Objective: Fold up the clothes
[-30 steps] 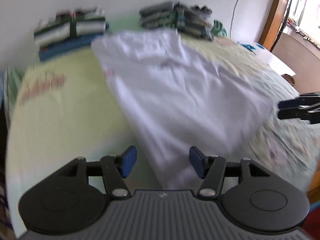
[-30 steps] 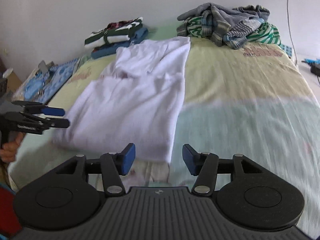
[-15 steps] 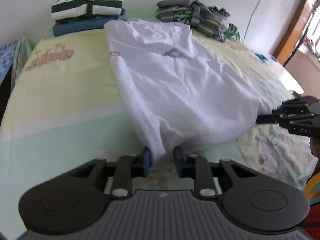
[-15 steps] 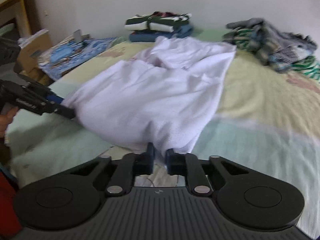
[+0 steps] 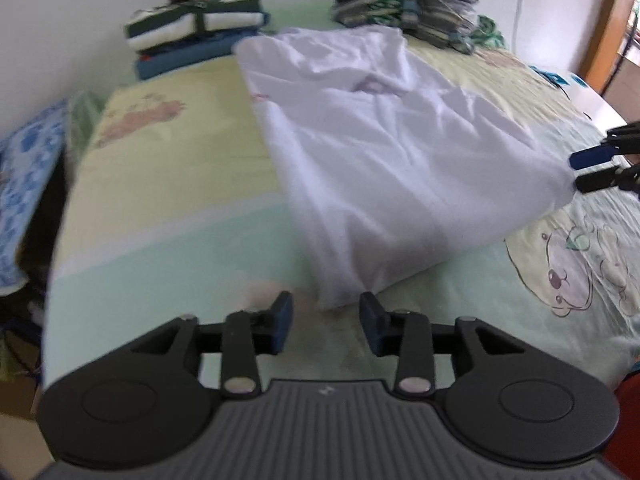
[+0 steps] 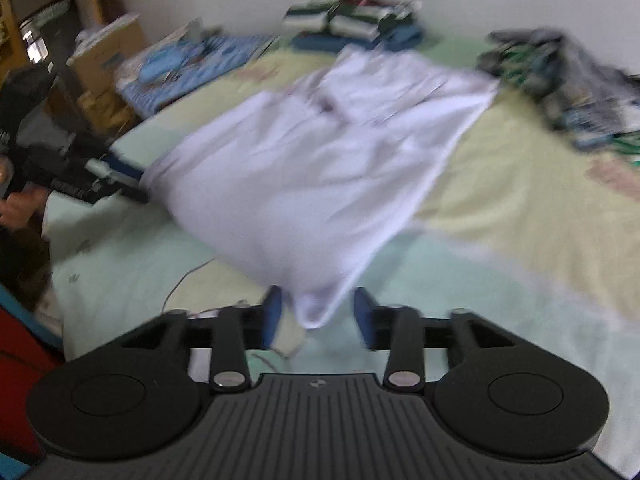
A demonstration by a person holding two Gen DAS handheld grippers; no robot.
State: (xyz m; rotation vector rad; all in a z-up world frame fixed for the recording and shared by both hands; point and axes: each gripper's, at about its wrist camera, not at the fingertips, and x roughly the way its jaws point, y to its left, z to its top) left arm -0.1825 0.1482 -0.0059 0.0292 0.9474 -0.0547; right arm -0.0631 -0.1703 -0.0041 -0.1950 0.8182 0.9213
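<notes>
1. The white shirt (image 5: pixel 392 152) lies on the bed (image 5: pixel 168 208). It looks soft, light and floppy, so it will sag if lifted.
2. Its two near corners look like good spots to hold.
3. The left hand-held gripper (image 5: pixel 326 322) and the right hand-held gripper (image 6: pixel 316 316) each have fingers apart, one corner between them.
4. The shirt's long side runs from the grippers toward the wall.

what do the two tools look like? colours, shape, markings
Both match: the left tool and right tool have a ribbed dark-grey body, two round black discs at the sides, black linkage arms with silver pivot screws, blue finger pads, and a small pale logo on the body's front edge. No cables visible. Seen from the right camera, the left tool is black with blue tips.
</notes>
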